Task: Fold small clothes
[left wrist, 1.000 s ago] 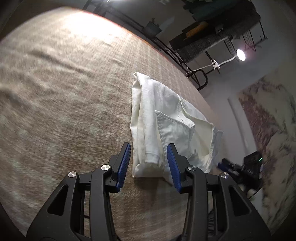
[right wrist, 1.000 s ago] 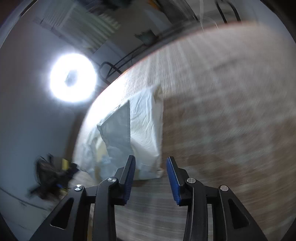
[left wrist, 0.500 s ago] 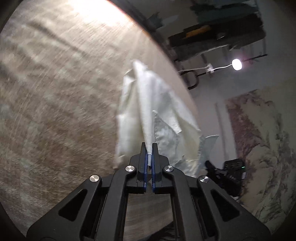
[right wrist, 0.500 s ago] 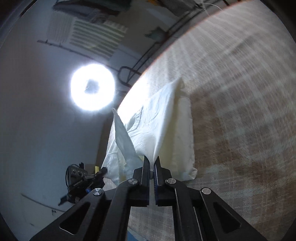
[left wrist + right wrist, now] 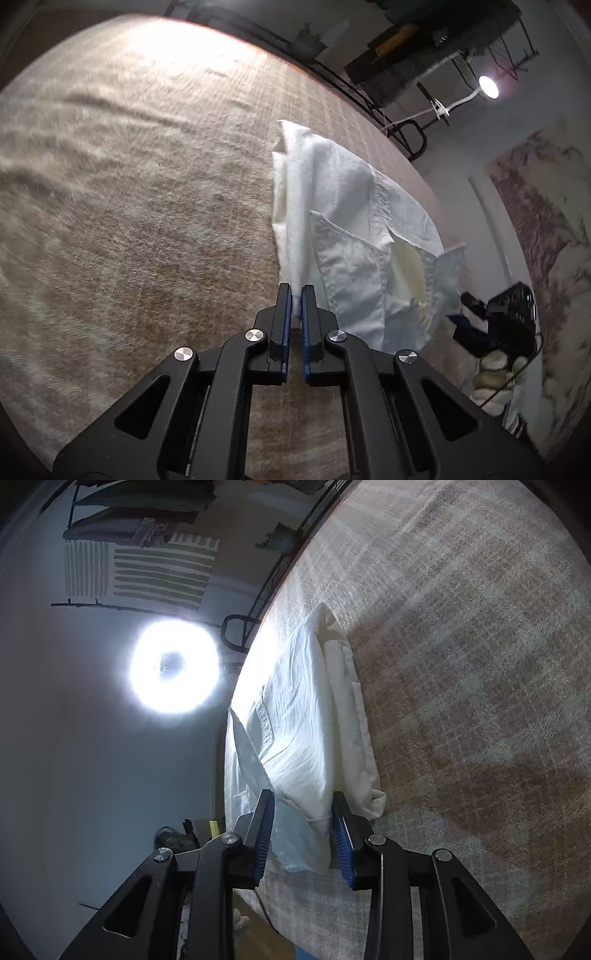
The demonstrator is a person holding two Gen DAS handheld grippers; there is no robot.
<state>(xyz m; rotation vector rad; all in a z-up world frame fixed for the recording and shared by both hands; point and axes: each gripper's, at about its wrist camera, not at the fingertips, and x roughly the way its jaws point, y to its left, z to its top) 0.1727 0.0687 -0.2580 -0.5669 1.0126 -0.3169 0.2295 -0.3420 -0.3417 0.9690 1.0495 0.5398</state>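
A small white garment (image 5: 332, 206) lies partly folded on a beige woven table cover (image 5: 129, 206), near its right edge. My left gripper (image 5: 294, 295) is shut on a raised fold of the garment's near edge and holds it up. In the right wrist view the same garment (image 5: 306, 720) stretches away from my right gripper (image 5: 303, 812), which is open, its blue pads on either side of the garment's near end. A thin flap (image 5: 251, 753) stands up by the left pad.
The table edge (image 5: 273, 602) runs just left of the garment in the right wrist view. A bright ring light (image 5: 173, 666) glares beyond it. A black device (image 5: 506, 317) sits off the table's right side. A clothes rack (image 5: 424, 48) stands behind.
Both grippers closed on the garment's near edge and lifted it. Since then my right gripper has opened and let go. My left gripper stays shut on the fold.
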